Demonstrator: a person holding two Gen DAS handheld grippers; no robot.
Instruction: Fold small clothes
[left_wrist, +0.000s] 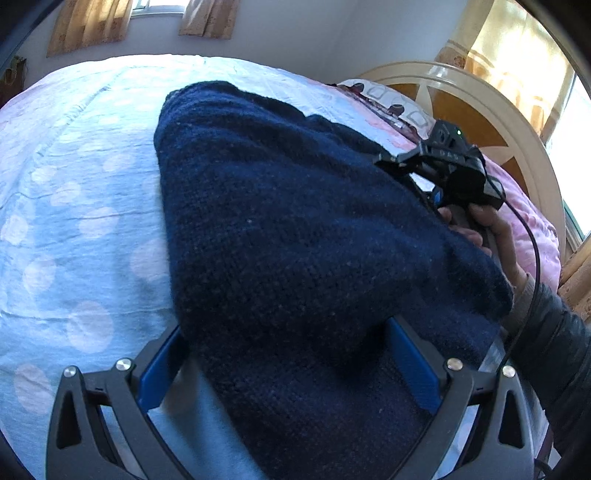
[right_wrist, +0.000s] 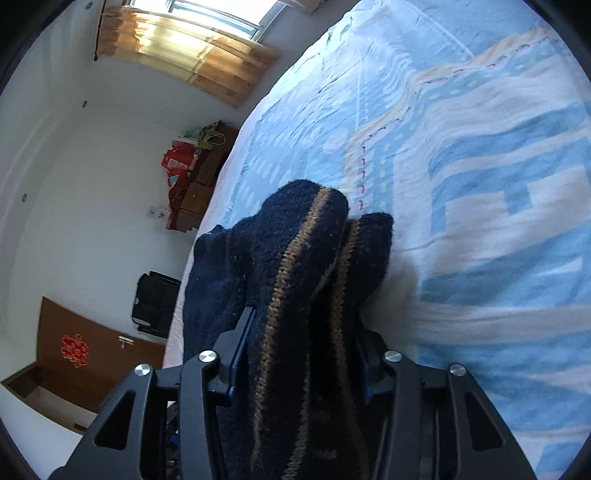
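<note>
A navy knitted sweater (left_wrist: 277, 221) lies bunched on the bed. In the left wrist view it runs between the blue pads of my left gripper (left_wrist: 286, 326). Those jaws stand wide, and bare sheet shows between the left pad and the knit. At the sweater's far right edge a hand (left_wrist: 498, 236) holds my right gripper (left_wrist: 388, 162). In the right wrist view the sweater's hem (right_wrist: 295, 240), with tan stripes, fills the gap of my right gripper (right_wrist: 306, 314), and both pads press on it.
The bed sheet (left_wrist: 74, 184) is light blue with pale dots, and patterned in blue and cream (right_wrist: 480, 184) on the right side. A cream headboard (left_wrist: 480, 110) and a pink pillow (left_wrist: 535, 229) lie beyond. Off the bed stand a dresser (right_wrist: 192, 184), a black bag (right_wrist: 155, 306) and a door (right_wrist: 92, 350).
</note>
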